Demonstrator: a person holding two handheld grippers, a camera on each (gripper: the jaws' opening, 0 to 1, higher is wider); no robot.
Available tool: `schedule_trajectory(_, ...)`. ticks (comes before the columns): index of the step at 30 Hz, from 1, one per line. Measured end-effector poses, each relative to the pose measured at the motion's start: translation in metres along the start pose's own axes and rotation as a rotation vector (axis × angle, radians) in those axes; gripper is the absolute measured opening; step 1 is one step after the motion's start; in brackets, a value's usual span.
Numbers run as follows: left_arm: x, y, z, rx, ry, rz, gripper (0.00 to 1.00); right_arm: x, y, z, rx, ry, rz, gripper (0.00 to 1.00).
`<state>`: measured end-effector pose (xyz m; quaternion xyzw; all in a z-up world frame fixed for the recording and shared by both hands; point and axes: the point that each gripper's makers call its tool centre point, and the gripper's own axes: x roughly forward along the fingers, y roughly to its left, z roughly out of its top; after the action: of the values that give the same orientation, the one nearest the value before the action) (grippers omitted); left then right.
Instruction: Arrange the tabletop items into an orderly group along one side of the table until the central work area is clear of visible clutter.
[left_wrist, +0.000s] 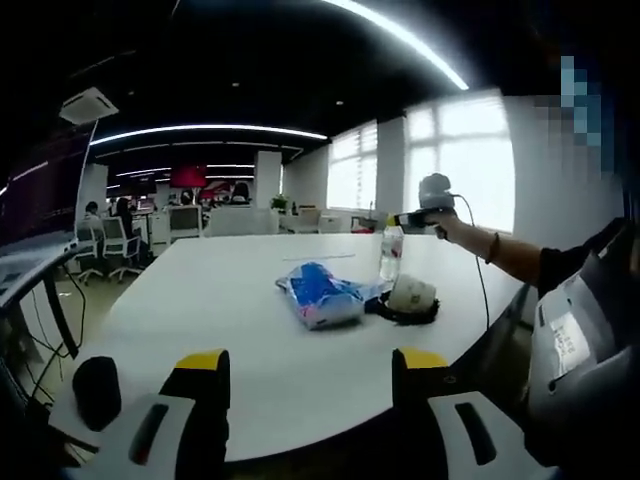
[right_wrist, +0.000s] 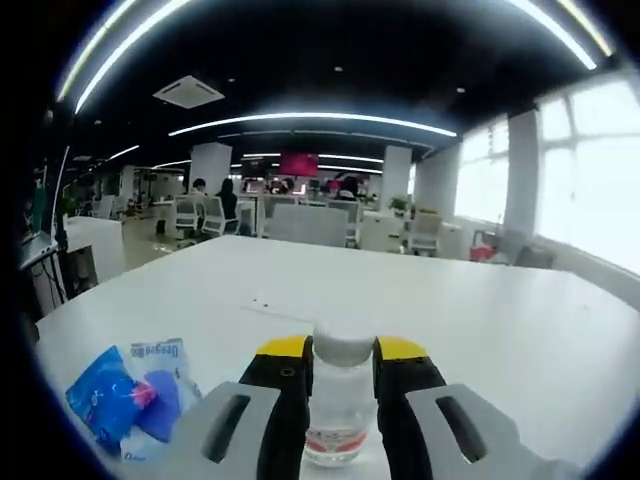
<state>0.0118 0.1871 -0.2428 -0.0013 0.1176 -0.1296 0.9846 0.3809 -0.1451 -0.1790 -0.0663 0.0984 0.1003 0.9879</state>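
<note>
Two grippers are working over a white table (left_wrist: 230, 300) in an open office. In the left gripper view, the left gripper (left_wrist: 311, 372) is rising from six o'clock with its yellow-tipped jaws standing wide apart and holding nothing, hovering over the table's near edge. Toward one o'clock from it, a blue and white packet (left_wrist: 320, 295) is lying flat on the table, and just beside that, farther toward two o'clock, a pale round object is sitting on a dark ring-shaped item (left_wrist: 405, 305); what these two are is hard to tell. Behind them a clear plastic bottle (left_wrist: 391, 252) is standing upright, and the right gripper (left_wrist: 425, 215), held out on a person's arm (left_wrist: 510, 255) reaching in from three o'clock, is sitting at the bottle's top. In the right gripper view, the right gripper (right_wrist: 343, 375) is closing its jaws on either side of the bottle (right_wrist: 337, 400) just below its white cap, with the bottle standing upright between them at six o'clock. The packet (right_wrist: 135, 395) is lying at eight o'clock there, near the bottle but apart from it.
</note>
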Motion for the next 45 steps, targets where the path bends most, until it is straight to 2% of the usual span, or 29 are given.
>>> schedule_trajectory(2, 0.001, 0.000, -0.002, 0.001, 0.002, 0.004, 0.65, -0.001, 0.001, 0.000, 0.000, -0.004, 0.001, 0.21)
schedule_trajectory(5, 0.005, 0.000, -0.001, 0.008, -0.029, 0.006, 0.65, -0.001, 0.001, 0.000, -0.011, -0.011, 0.003, 0.21)
schedule_trajectory(8, 0.010, -0.004, -0.008, -0.006, 0.004, -0.024, 0.65, -0.001, 0.000, 0.000, -0.033, -0.019, 0.012, 0.22)
schedule_trajectory(12, 0.009, 0.002, -0.007, 0.003, 0.005, 0.010, 0.65, -0.001, 0.002, 0.000, -0.042, -0.039, 0.035, 0.22)
schedule_trajectory(13, 0.008, 0.003, -0.006, 0.007, 0.004, 0.019, 0.65, -0.001, 0.002, 0.000, -0.099, -0.039, 0.034, 0.23)
schedule_trajectory(14, 0.007, 0.005, -0.004, 0.013, -0.001, 0.031, 0.65, -0.001, 0.002, 0.000, -0.087, -0.046, 0.035, 0.23)
schedule_trajectory(16, 0.004, 0.008, 0.006, 0.014, -0.060, 0.056, 0.65, -0.002, 0.003, 0.001, -0.098, -0.058, 0.057, 0.25)
schedule_trajectory(17, 0.001, 0.008, 0.009, 0.011, -0.076, 0.057, 0.65, -0.001, 0.004, 0.005, -0.069, -0.094, 0.068, 0.29)
schedule_trajectory(19, -0.001, 0.009, 0.010, -0.002, -0.085, 0.060, 0.65, -0.001, 0.006, 0.005, -0.068, -0.094, 0.106, 0.36)
schedule_trajectory(24, -0.003, 0.015, 0.007, 0.013, -0.059, 0.101, 0.66, -0.002, 0.008, 0.002, -0.099, -0.097, 0.148, 0.37)
schedule_trajectory(27, -0.002, 0.016, 0.007, 0.000, -0.058, 0.099, 0.67, -0.005, 0.009, 0.001, -0.093, -0.100, 0.170, 0.42)
schedule_trajectory(32, 0.001, 0.017, 0.007, -0.005, -0.045, 0.105, 0.69, -0.002, 0.009, 0.000, -0.140, -0.117, 0.194, 0.43)
schedule_trajectory(34, 0.002, 0.016, 0.008, -0.001, -0.045, 0.105, 0.70, 0.001, 0.007, -0.002, -0.119, -0.115, 0.216, 0.42)
schedule_trajectory(37, 0.005, 0.016, 0.007, -0.019, -0.038, 0.102, 0.70, 0.008, 0.003, -0.002, -0.040, -0.120, 0.235, 0.42)
schedule_trajectory(40, 0.007, 0.014, 0.004, -0.024, -0.023, 0.100, 0.70, 0.015, -0.005, -0.003, -0.034, -0.118, 0.234, 0.43)
schedule_trajectory(44, 0.007, 0.014, 0.002, -0.024, -0.009, 0.105, 0.70, 0.019, 0.002, -0.002, -0.003, -0.132, 0.301, 0.40)
schedule_trajectory(45, 0.007, 0.015, 0.001, -0.025, -0.009, 0.106, 0.70, 0.019, 0.008, -0.001, -0.004, -0.146, 0.346, 0.37)
